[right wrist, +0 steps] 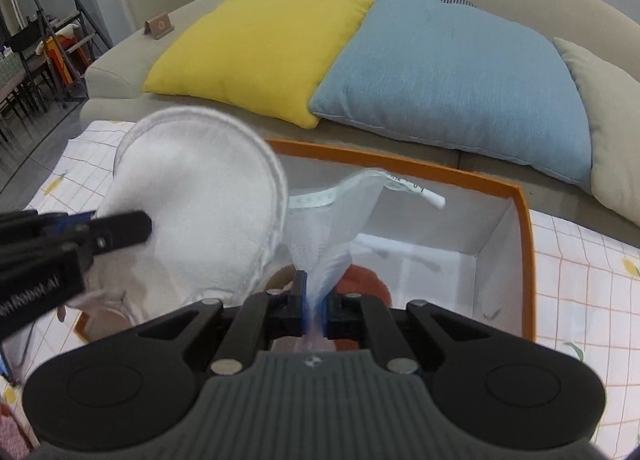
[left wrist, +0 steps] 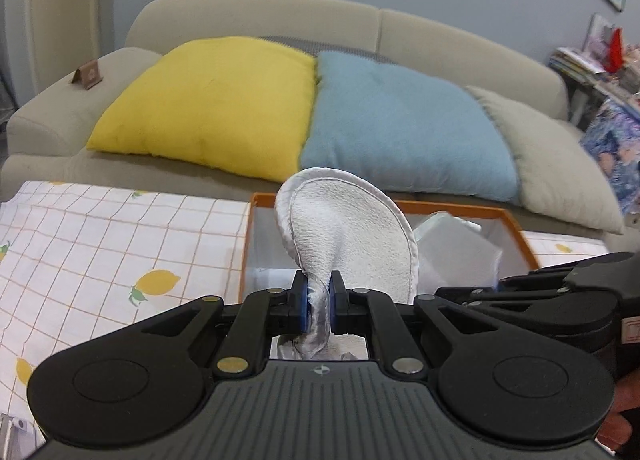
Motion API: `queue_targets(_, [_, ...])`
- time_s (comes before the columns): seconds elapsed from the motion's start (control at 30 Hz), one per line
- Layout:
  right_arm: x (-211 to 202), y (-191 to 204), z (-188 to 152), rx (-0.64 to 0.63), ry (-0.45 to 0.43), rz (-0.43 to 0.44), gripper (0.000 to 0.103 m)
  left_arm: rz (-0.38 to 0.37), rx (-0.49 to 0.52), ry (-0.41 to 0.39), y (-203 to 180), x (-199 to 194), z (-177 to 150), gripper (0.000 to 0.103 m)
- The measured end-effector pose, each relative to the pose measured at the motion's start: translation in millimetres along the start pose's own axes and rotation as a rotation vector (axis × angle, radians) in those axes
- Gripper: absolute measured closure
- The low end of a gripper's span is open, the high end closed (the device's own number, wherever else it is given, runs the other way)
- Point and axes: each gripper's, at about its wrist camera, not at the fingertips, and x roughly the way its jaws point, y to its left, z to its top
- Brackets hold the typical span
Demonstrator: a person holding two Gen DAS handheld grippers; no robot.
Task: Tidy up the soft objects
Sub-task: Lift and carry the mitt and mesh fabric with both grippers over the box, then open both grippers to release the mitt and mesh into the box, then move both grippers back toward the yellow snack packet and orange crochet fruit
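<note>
My left gripper is shut on a white oval slipper, held upright above the orange-rimmed white box. The slipper and the left gripper also show at the left of the right wrist view. My right gripper is shut on a thin translucent white mesh bag with a white label strip, held over the box. The right gripper shows at the right of the left wrist view, the bag beside the slipper. An orange-red soft item lies in the box under the bag.
The box stands on a lemon-print checked cloth. Behind it is a beige sofa with a yellow cushion, a blue cushion and a beige cushion. Chairs and a ladder stand far left.
</note>
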Motion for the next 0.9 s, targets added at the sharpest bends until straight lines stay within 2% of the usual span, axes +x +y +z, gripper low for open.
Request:
queue_targets(0.27, [28,12,8,-0.081,0.017,-0.049,0.096,0.081,0.021,0.043,-4,28,4,0.092])
queue_targets(0.4, [36,15,11,-0.119,0.034,-0.082,0.09,0.112,0.058,0.065,-8,40,4,0.091])
queue_targets(0.47, [38,17,11,-0.141,0.043,-0.081,0.083,0.121,0.073,0.078,-10,43,3,0.088])
queue_targets(0.53, [37,21,10,-0.186,0.042,-0.086,0.07,0.125,0.075,0.079,-10,43,3,0.081])
queue_targets(0.57, [36,24,8,-0.21,0.04,-0.09,0.068,0.127,0.074,0.076,-10,43,3,0.077])
queue_targets(0.63, [34,27,5,-0.245,0.034,-0.099,0.065,0.123,0.07,0.066,-9,39,3,0.074])
queue_targets(0.7, [30,27,3,-0.251,0.025,-0.101,0.059,0.116,0.06,0.067,-8,37,3,0.052])
queue_targets(0.77, [26,25,2,-0.231,0.017,-0.097,0.05,0.107,0.051,0.051,-8,32,4,0.04])
queue_targets(0.9, [13,17,1,-0.182,-0.008,-0.095,0.039,0.12,0.065,0.022,-11,22,6,0.036])
